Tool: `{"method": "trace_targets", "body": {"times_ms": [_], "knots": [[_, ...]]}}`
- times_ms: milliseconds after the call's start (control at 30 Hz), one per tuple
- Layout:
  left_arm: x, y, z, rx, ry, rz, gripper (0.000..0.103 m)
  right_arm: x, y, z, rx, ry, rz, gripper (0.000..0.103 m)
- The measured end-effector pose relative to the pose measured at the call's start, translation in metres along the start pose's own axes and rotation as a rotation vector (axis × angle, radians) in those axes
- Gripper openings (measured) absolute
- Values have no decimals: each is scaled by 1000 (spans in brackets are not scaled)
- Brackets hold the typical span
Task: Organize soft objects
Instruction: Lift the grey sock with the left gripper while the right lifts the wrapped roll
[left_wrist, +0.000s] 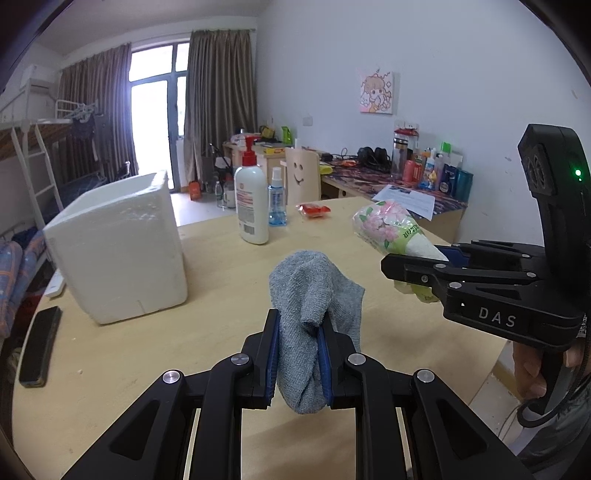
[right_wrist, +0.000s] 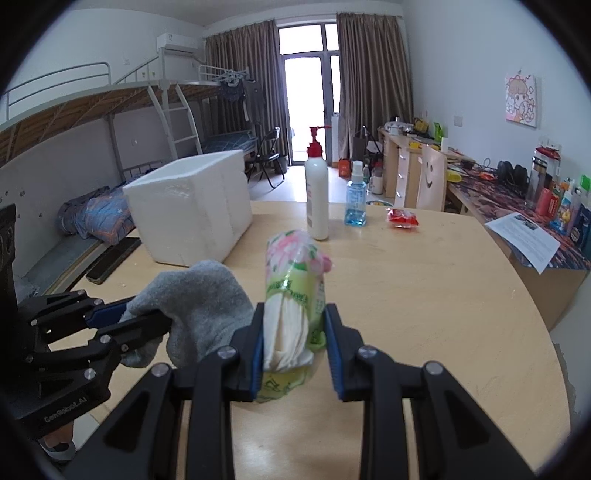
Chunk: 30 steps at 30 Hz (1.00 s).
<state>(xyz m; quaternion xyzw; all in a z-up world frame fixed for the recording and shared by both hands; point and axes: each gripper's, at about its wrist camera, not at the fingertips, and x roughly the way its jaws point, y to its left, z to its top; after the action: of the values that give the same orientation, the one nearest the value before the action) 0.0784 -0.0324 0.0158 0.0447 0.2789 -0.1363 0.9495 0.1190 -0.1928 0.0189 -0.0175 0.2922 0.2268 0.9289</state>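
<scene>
Big pale wooden bench (left_wrist: 207, 332) fills the lower half of both views, and everything sits on it or hangs over it. At ten o'clock in the left wrist view stands the white foam box (left_wrist: 118, 247), open top, set square on the wood; in the right wrist view it sits at eleven o'clock. Next in size, the left hand-held gripper (left_wrist: 297, 354), dead centre at six o'clock, blue pads clamped tight on a grey cloth (left_wrist: 314, 295) that bunches up above the jaws and droops below them, clear of the bench. Over at three o'clock, the right hand-held gripper (left_wrist: 413, 260) pokes in from the side, a hand (left_wrist: 528, 373) on its grip, and it is closed on a wrapped tissue pack (left_wrist: 391, 229), pink flowers and green print, held up off the wood. In the right wrist view that pack (right_wrist: 295, 295) stands lengthwise between the pads, left pad pressed on it, right pad against the wrapper. Beyond, at twelve o'clock, a white pump bottle (left_wrist: 251, 203) with a red top stands upright, a small blue spray bottle (left_wrist: 277, 201) just beside it. At one o'clock, a little red packet (left_wrist: 313, 210) lies flat. A dark flat case (left_wrist: 38, 347) lies at nine o'clock by the bench edge.
</scene>
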Motion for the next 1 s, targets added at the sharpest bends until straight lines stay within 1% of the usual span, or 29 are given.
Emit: {"method": "trace_targets", "body": {"times_ms": [300, 533, 733, 1000], "knots": [[-27, 13, -18, -6, -35, 50, 20, -9, 23, -10, -11, -40, 23, 33], [-44, 20, -26, -27, -61, 92, 20, -17, 39, -16, -27, -70, 47, 33], [-54, 26, -30, -20, -74, 142, 20, -21, 58, -19, -71, -111, 47, 33], [-72, 41, -37, -43, -102, 210, 20, -19, 83, -23, -118, -131, 83, 33]]}}
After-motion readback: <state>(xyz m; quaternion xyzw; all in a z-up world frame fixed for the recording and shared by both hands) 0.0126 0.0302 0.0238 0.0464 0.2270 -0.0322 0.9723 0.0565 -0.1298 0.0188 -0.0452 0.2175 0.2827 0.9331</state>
